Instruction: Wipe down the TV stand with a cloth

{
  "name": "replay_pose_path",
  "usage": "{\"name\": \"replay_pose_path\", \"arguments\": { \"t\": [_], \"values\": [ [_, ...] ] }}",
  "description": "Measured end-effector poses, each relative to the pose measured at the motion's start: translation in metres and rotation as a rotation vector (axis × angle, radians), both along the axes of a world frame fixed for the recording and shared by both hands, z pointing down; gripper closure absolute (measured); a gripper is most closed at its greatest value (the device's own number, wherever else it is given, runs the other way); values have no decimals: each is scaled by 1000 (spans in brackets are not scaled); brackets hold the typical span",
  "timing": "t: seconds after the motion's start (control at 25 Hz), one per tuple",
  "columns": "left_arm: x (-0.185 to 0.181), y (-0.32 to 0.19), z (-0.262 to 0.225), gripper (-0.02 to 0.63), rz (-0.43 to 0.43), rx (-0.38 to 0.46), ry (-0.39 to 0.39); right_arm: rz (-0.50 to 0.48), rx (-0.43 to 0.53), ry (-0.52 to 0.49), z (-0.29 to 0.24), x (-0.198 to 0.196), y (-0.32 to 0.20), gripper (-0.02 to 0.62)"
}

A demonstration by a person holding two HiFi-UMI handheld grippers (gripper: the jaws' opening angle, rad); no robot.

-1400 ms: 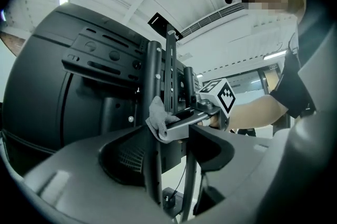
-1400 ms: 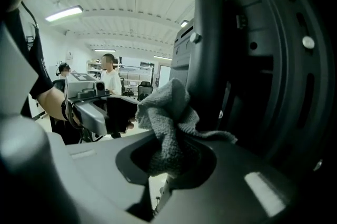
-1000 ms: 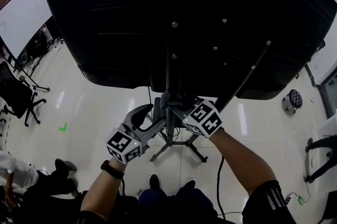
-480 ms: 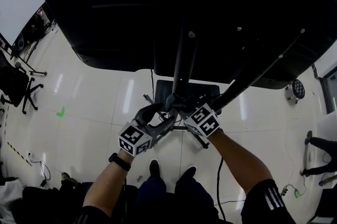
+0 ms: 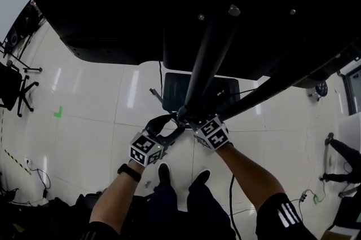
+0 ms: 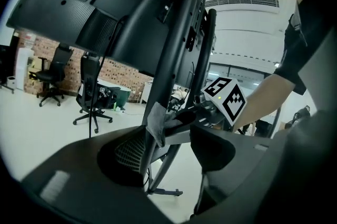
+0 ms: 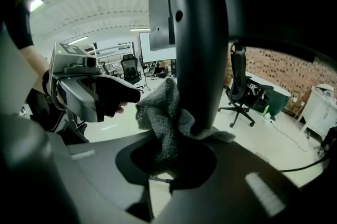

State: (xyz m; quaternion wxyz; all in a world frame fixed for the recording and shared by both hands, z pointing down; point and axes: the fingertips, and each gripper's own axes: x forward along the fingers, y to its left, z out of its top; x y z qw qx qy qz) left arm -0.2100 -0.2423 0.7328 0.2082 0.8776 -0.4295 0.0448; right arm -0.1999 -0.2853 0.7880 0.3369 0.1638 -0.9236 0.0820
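Note:
The black TV stand pole (image 5: 211,58) runs down from the TV's dark back (image 5: 141,8) to its base plate (image 5: 175,89) on the floor. My right gripper (image 5: 189,119) is low on the pole, shut on a grey cloth (image 7: 166,123) that is pressed and bunched against the pole (image 7: 202,60). In the left gripper view the cloth (image 6: 155,120) shows as a grey fold on the pole. My left gripper (image 5: 169,127) is right beside it, open. Its jaws stand on either side of the pole (image 6: 174,60) without closing on it.
White tiled floor lies below, with a green mark (image 5: 58,113) and a cable (image 5: 231,199). Office chairs (image 5: 11,87) stand at the left, another (image 7: 239,91) beyond the pole. A second black strut (image 5: 282,84) slants right. The person's shoes (image 5: 163,171) are under the grippers.
Both grippers have slid lower along the pole towards the base, staying side by side. The head has moved in closer under the TV. The cloth stays in the right gripper.

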Motion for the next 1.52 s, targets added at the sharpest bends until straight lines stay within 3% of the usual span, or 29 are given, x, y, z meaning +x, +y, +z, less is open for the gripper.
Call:
{"name": "replay_pose_path", "arguments": {
  "t": [0.28, 0.52, 0.76, 0.92, 1.08, 1.2, 1.52],
  "values": [
    [-4, -9, 73, 313, 0, -80, 25, -9, -60, 74, 80, -6, 6, 565],
    [-2, -12, 125, 311, -8, -133, 50, 83, -142, 110, 154, 2, 2, 565],
    [0, -16, 175, 308, 2, -194, 53, 81, -183, 179, 203, -1, 4, 565],
    [-7, -12, 183, 308, 3, -214, 43, 120, -249, 142, 216, -6, 6, 565],
    [-2, -1, 158, 308, 22, -182, 58, 125, -260, 39, 193, -5, 18, 565],
    [5, 2, 119, 308, 49, -125, 68, 95, -210, -42, 151, -3, 30, 564],
    [29, 12, -32, 308, 138, 120, 41, 107, 14, -269, -32, 25, 49, 565]
  ]
}}
